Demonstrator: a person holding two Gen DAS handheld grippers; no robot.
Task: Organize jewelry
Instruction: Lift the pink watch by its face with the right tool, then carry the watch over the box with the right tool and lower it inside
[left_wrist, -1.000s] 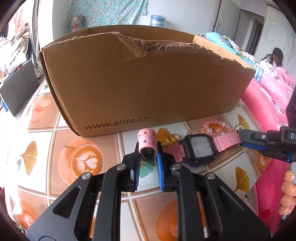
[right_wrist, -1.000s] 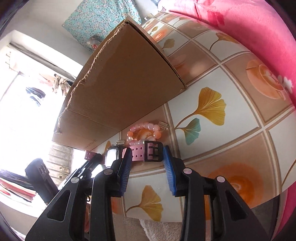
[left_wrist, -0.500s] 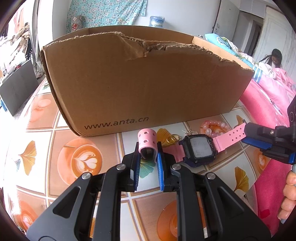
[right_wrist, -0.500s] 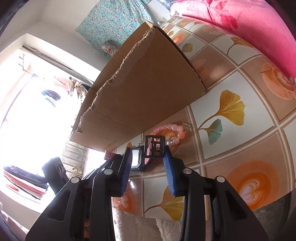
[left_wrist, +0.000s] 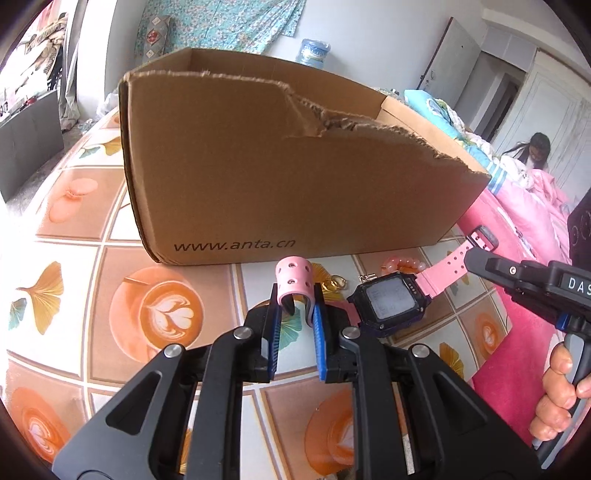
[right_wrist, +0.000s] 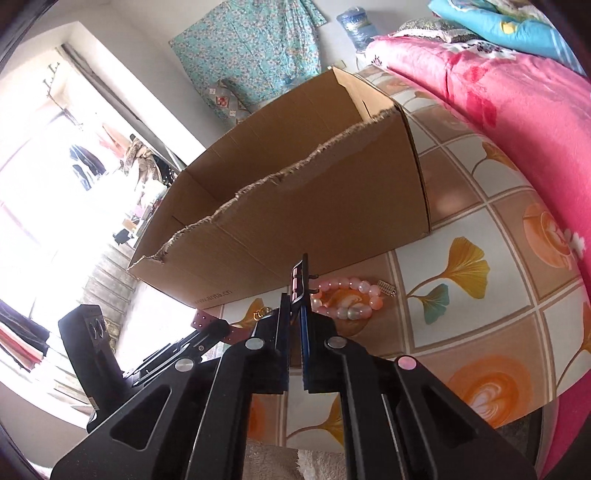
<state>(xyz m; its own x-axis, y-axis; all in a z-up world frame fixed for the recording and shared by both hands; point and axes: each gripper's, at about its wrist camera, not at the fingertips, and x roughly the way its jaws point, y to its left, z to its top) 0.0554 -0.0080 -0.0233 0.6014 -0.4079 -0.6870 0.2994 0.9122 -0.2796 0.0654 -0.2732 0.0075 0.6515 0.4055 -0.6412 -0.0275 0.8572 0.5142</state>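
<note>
left gripper (left_wrist: 294, 314) pinching pink watch (left_wrist: 388, 303) strap end | right gripper (right_wrist: 294, 314) just closed, clamping buckle end | cardboard box (left_wrist: 280, 177) behind

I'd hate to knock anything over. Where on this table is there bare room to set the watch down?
Bare tiles lie left of the brown cardboard box, around the latte-art tile. Crowded: the strip before the box, with pink bead bracelet, gold ring and pink-strapped black watch.

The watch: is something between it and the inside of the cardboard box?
Yes. The watch, held by both grippers, is in front of the box, whose torn front wall rises between them. The top is open.
</note>
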